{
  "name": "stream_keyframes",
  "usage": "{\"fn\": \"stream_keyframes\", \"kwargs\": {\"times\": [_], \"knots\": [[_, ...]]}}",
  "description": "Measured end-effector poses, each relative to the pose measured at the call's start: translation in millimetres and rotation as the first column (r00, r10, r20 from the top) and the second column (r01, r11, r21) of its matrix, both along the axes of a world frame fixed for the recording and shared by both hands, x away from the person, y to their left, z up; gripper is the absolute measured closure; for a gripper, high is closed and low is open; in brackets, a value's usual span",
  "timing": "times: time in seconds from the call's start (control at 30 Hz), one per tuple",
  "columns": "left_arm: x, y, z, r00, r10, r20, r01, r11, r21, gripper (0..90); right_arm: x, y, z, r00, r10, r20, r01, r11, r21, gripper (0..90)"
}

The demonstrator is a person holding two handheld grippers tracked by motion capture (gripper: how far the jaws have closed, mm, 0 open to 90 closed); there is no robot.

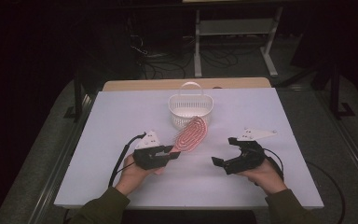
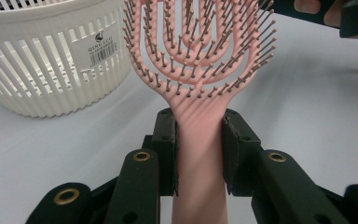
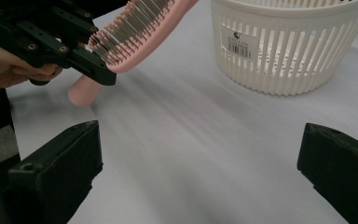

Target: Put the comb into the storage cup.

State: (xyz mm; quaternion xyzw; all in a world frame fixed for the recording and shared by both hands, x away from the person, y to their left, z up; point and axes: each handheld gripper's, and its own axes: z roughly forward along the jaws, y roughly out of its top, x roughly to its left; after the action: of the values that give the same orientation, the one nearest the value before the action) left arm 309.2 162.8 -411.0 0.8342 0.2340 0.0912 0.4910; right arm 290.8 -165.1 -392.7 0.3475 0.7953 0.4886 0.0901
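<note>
A pink vented hairbrush with dark bristles is held off the white table, its head pointing toward the white slatted basket. My left gripper is shut on the brush's handle, both pads pressed against its sides. In the right gripper view the brush slopes up and to the right, its handle end sticking out behind the left gripper's jaws. My right gripper hovers to the right of the brush, its jaws wide open with nothing between them.
The basket has a loop handle and a barcode label, and stands at the table's far middle. A wooden board edge shows behind the white table top. Cables and a white table frame lie on the dark floor beyond.
</note>
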Motion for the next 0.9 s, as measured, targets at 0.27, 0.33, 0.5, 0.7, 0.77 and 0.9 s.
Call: {"fn": "stream_keyframes", "kwargs": {"times": [0.27, 0.33, 0.5, 0.7, 0.77, 0.9], "knots": [[-0.9, -0.5, 0.1, 1.0, -0.001, 0.002, 0.001, 1.0, 0.001, 70.2, 6.6, 7.5, 7.9, 0.9999, 0.007, 0.013, -0.007, 1.0, 0.018, 0.0], [-1.2, -0.4, 0.4, 1.0, 0.0, 0.004, 0.0, 1.0, -0.002, 70.2, 7.6, 9.9, 9.1, 0.9998, 0.011, 0.015, -0.011, 1.0, 0.018, 0.0], [-1.3, 0.5, 0.8, 1.0, 0.001, 0.006, -0.001, 1.0, -0.001, 70.2, 10.2, 14.6, 11.4, 0.9998, 0.007, 0.02, -0.007, 1.0, 0.022, 0.0], [-1.3, 0.3, 0.7, 1.0, 0.002, 0.007, -0.002, 1.0, -0.002, 70.2, 13.9, 19.0, 14.5, 0.9997, 0.008, 0.021, -0.009, 0.999, 0.041, 0.0], [-1.6, 0.2, 0.7, 1.0, 0.003, 0.009, -0.003, 1.0, -0.002, 70.2, 14.8, 20.3, 15.9, 0.9997, 0.009, 0.022, -0.01, 0.999, 0.047, 0.0], [-1.8, 0.1, 0.6, 0.9999, 0.004, 0.011, -0.004, 1.0, -0.005, 70.2, 17.4, 22.8, 18.9, 0.9996, 0.013, 0.024, -0.015, 0.998, 0.065, 0.0]]}}
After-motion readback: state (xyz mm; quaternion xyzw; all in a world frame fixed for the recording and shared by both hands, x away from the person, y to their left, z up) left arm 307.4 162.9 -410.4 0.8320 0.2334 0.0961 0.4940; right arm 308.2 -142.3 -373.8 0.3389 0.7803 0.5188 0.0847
